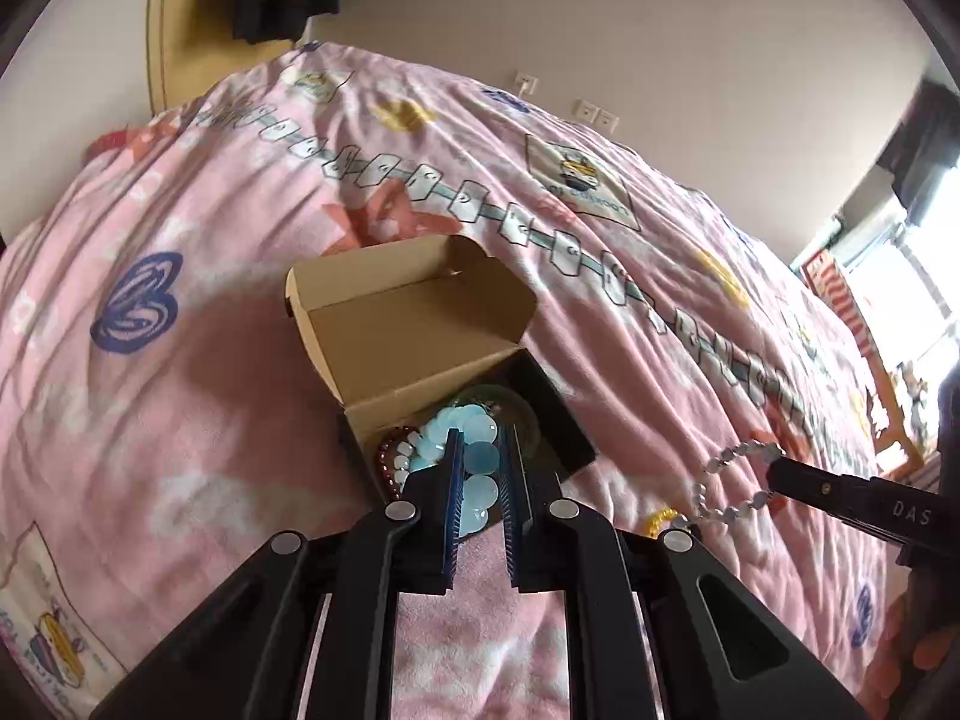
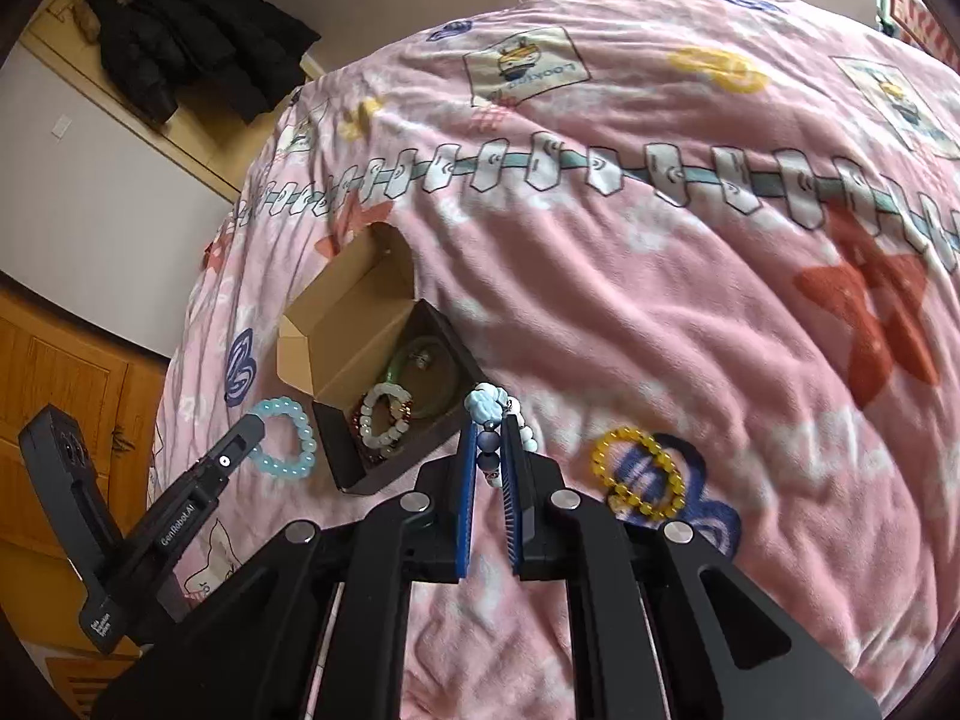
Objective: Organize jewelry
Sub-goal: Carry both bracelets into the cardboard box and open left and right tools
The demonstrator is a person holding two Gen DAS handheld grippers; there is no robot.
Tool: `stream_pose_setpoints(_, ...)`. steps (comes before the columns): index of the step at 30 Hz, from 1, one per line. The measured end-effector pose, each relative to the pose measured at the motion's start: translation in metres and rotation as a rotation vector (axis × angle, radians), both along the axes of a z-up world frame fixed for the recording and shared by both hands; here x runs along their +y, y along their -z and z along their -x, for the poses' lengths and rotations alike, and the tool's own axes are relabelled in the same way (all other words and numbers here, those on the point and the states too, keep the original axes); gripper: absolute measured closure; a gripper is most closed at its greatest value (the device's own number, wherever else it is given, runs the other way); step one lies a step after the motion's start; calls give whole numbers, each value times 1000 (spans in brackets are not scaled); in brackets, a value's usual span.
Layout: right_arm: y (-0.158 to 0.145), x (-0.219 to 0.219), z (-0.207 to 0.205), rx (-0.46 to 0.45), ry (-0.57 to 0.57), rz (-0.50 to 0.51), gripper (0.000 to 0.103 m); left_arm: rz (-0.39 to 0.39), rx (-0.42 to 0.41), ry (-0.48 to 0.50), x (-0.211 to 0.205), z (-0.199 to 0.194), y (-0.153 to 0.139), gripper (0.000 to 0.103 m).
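- While both grippers carry bracelets above the bed (image 2: 660, 300), the left gripper (image 2: 255, 420) has its fingers clamped on a pale blue bead bracelet (image 2: 282, 438), hanging just left of the box.
- Next along, the open cardboard box (image 2: 336, 324) lies on the pink blanket with several bracelets and a green bangle (image 2: 420, 384) already inside.
- Right of it, the right gripper (image 2: 489, 462) is closed on a blue-and-white beaded bracelet (image 2: 486, 408).
- Furthest right, a yellow bead bracelet (image 2: 639, 474) lies on the blanket, not yet collected.
- Judged step: delivering; each bracelet needs bringing over the box, then releasing.

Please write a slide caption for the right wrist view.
Right gripper holds a blue-and-white bead bracelet near the open cardboard box.
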State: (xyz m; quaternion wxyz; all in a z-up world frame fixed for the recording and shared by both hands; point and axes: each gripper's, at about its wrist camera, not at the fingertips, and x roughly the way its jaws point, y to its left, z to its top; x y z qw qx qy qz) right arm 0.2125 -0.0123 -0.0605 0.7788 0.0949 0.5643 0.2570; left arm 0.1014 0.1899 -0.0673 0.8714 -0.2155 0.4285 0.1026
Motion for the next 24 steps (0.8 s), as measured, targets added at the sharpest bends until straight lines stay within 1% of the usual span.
stream_pose_setpoints(3,4,34,-11,1,-39,-6,94,81,-8,-35,19,-1,10,90)
stream_pose_setpoints(6,12,65,-22,25,-71,-19,94,109,-13,-56,25,-5,17,90)
stream_pose_setpoints(9,17,87,-30,38,-90,-21,94,100,-21,-64,25,-6,18,90)
stream_pose_setpoints(13,23,105,-33,44,-107,-11,94,106,-31,-64,24,-6,20,90)
stream_pose_setpoints(17,29,111,-35,55,-108,4,94,103,-30,-49,22,-10,22,90)
stream_pose_setpoints(24,39,109,-39,71,-93,17,94,85,-20,-43,17,-14,28,90)
